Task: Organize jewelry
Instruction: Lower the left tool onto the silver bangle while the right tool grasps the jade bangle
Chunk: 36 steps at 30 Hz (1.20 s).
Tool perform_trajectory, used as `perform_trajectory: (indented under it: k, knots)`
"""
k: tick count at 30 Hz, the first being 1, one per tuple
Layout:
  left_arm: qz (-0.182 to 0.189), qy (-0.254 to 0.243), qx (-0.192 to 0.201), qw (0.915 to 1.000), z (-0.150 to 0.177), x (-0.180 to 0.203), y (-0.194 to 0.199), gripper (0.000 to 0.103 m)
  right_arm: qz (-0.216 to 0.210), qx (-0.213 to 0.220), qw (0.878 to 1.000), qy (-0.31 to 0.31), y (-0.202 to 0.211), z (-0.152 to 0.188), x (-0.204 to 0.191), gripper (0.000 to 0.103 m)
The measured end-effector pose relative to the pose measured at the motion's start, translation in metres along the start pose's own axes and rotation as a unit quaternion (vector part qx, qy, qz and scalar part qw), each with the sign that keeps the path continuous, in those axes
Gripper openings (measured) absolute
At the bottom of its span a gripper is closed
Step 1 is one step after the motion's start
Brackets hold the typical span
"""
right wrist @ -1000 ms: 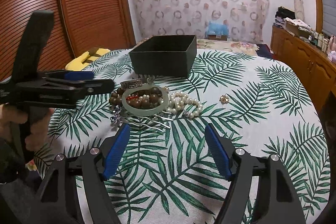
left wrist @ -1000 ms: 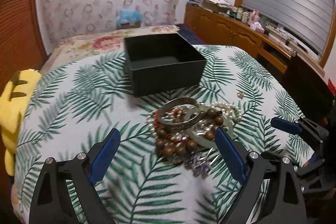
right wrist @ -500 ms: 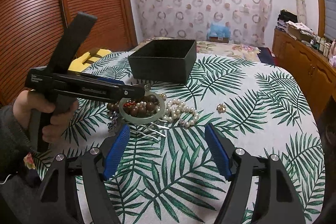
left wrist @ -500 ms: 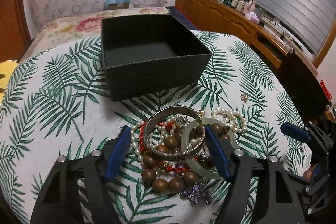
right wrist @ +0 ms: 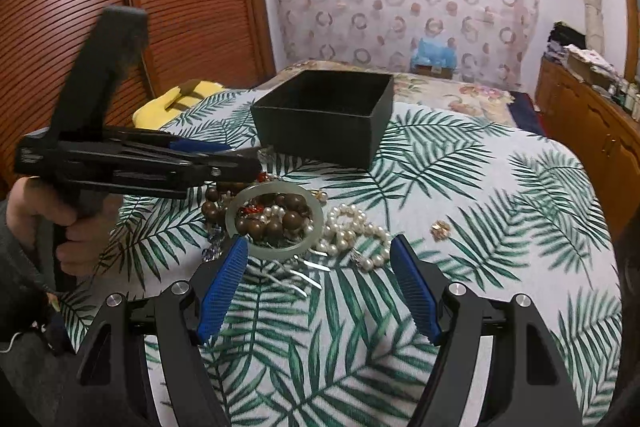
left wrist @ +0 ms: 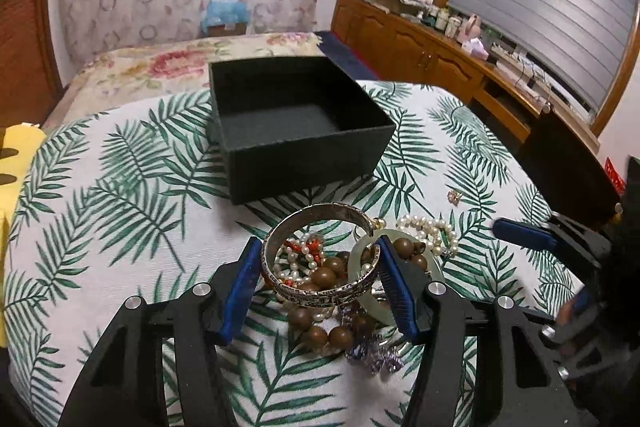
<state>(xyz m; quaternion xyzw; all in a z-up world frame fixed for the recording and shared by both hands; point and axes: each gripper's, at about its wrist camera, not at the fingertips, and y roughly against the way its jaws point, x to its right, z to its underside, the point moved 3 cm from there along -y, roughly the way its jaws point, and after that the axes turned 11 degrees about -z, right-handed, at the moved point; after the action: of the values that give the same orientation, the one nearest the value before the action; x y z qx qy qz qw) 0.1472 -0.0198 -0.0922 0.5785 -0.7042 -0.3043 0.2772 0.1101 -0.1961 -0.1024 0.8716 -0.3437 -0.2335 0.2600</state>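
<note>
A pile of jewelry lies on the leaf-print cloth in front of an open black box (left wrist: 296,123), also in the right wrist view (right wrist: 324,117). My left gripper (left wrist: 318,261) has its blue pads against both sides of a silver bangle (left wrist: 320,291) on top of the pile. Under it lie brown wooden beads (left wrist: 324,277), a pale jade bangle (right wrist: 274,221) and a white pearl strand (right wrist: 352,231). My right gripper (right wrist: 318,263) is open and empty, just short of the pile.
A small gold earring (right wrist: 440,227) lies alone to the right of the pearls. Silver hairpins (right wrist: 304,271) and purple crystal pieces (left wrist: 374,351) lie at the pile's near edge. A yellow plush (right wrist: 176,103) sits at the table's far left. Wooden cabinets (left wrist: 420,51) stand behind.
My left gripper has moved forward over the pile and narrowed its jaws onto the silver bangle. My right gripper has barely moved.
</note>
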Motion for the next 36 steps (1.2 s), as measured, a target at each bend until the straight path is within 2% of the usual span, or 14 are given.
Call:
perform_trajectory:
  k: [6,10,15,22,25,32,34,36]
  knots:
    - [-0.002,0.008,0.016,0.9998,0.005,-0.005,0.015,0.055,-0.035,-0.026,0.999,0.007,-0.023,-0.011,-0.007,0.076]
    - [0.007,0.017,0.018,0.9997,0.006,-0.009,0.017,0.055,-0.038,-0.037,0.998,0.017,-0.033,-0.013,-0.013,0.076]
    - [-0.010,0.014,0.005,0.9998,0.012,-0.014,0.009,0.056,-0.049,-0.047,0.997,0.021,-0.042,-0.015,-0.017,0.076]
    - [-0.042,0.021,-0.001,0.9989,0.023,-0.030,0.005,0.056,-0.038,-0.062,0.997,0.030,-0.057,-0.021,-0.014,0.076]
    - [-0.048,0.019,-0.003,0.9987,0.024,-0.033,0.004,0.056,-0.041,-0.066,0.997,0.027,-0.061,-0.022,-0.011,0.080]
    - [-0.035,0.027,-0.012,0.9990,0.026,-0.037,-0.002,0.056,-0.076,-0.074,0.994,0.000,-0.064,-0.022,-0.001,0.080]
    - [-0.028,0.031,-0.014,0.9990,0.026,-0.038,-0.003,0.056,-0.084,-0.071,0.994,0.003,-0.063,-0.021,-0.002,0.074]
    - [-0.021,0.035,-0.015,0.9990,0.026,-0.039,-0.004,0.056,-0.081,-0.072,0.994,0.007,-0.062,-0.020,-0.003,0.074]
